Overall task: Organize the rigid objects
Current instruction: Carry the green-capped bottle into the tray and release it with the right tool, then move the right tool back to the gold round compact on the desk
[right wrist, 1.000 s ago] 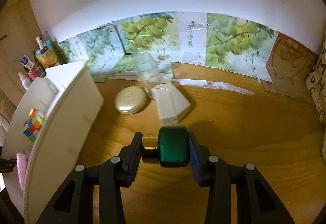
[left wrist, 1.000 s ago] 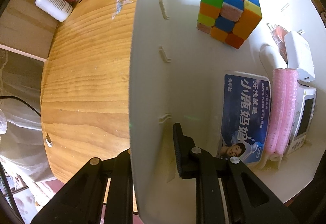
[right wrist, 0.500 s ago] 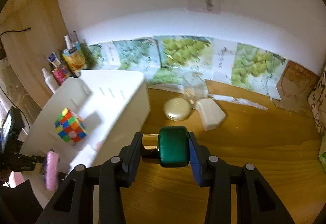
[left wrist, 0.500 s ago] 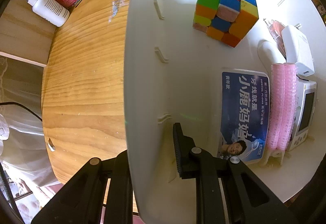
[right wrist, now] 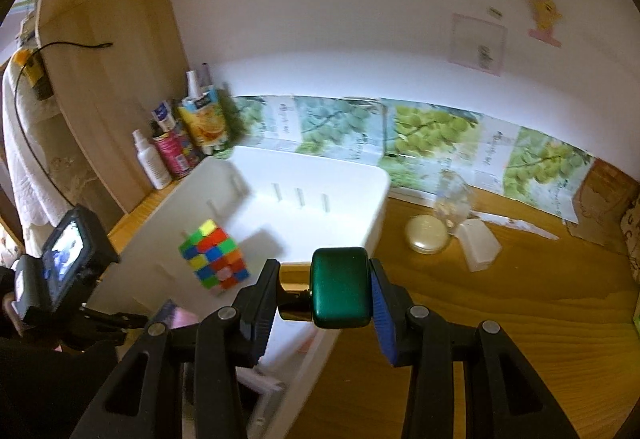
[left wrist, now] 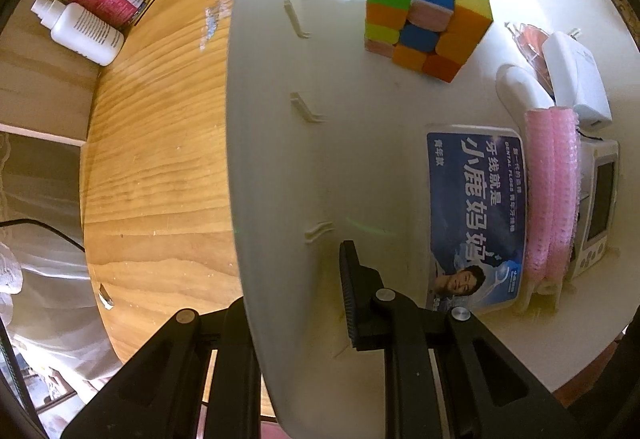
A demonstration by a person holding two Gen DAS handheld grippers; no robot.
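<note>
A white plastic bin [left wrist: 256, 143] stands on the wooden table. My left gripper [left wrist: 292, 279] is shut on its near wall, one finger inside and one outside. Inside lie a colourful puzzle cube [left wrist: 424, 3], a blue dental-floss box [left wrist: 476, 215], a pink ridged item [left wrist: 552, 191] and a white charger [left wrist: 576, 79]. My right gripper [right wrist: 324, 287] is shut on a dark green bottle [right wrist: 340, 287] with a gold cap, held sideways above the bin's [right wrist: 360, 207] right wall. The cube [right wrist: 214, 259] shows beyond it.
A small white device with a screen [left wrist: 596, 199] lies at the bin's edge. Bottles and cartons [right wrist: 176, 147] crowd the back left corner. A round gold compact [right wrist: 426, 235], a glass jar [right wrist: 452, 203] and a white box [right wrist: 478, 245] sit on the table right of the bin.
My right gripper has risen and swung left with the green bottle, from over the bare table to above the bin's right wall. The left gripper keeps its hold on the bin.
</note>
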